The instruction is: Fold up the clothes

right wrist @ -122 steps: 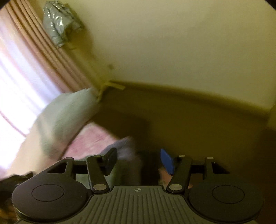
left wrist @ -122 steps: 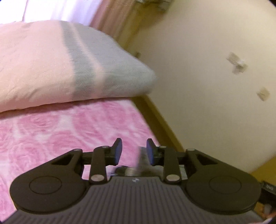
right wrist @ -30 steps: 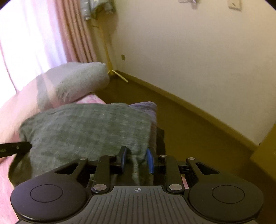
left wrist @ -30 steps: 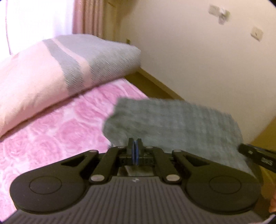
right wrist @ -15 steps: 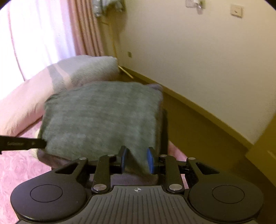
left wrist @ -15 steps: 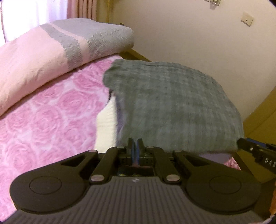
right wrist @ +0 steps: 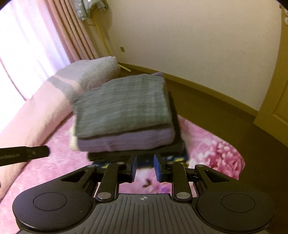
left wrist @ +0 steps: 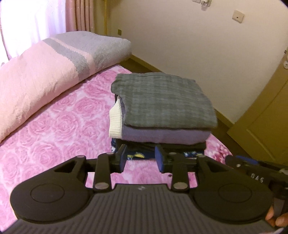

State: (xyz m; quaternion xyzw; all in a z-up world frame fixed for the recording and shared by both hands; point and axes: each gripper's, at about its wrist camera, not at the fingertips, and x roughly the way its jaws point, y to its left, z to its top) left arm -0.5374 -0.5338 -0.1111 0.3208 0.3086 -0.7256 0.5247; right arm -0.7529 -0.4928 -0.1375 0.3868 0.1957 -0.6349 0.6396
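On the far left lies a big pink pillow (left wrist: 32, 75) with grey stripes, resting on a pink blanket (left wrist: 59, 129) covered in roses. Behind it hangs a pink curtain (left wrist: 79, 16).

In the middle sits a neat pile of folded clothes. The grey checked shirt (left wrist: 162, 100) is on top. Under it is a purple sweater (left wrist: 162, 135), with a strip of cream cloth (left wrist: 115, 120) showing on its left side. At the bottom is a dark cloth (left wrist: 142, 153) with little yellow shapes — it is partly hidden and hard to make out.

The left claw (left wrist: 141, 159) hangs just in front of the pile, near the bottom layer. Its two fingers are spread apart and hold nothing.

The right claw (right wrist: 144, 168) is also just in front of the pile, fingers apart and empty — this view is a bit blurry.

On the right is a cream wall (left wrist: 180, 36), and at the far right a yellow-brown door (left wrist: 264, 122).
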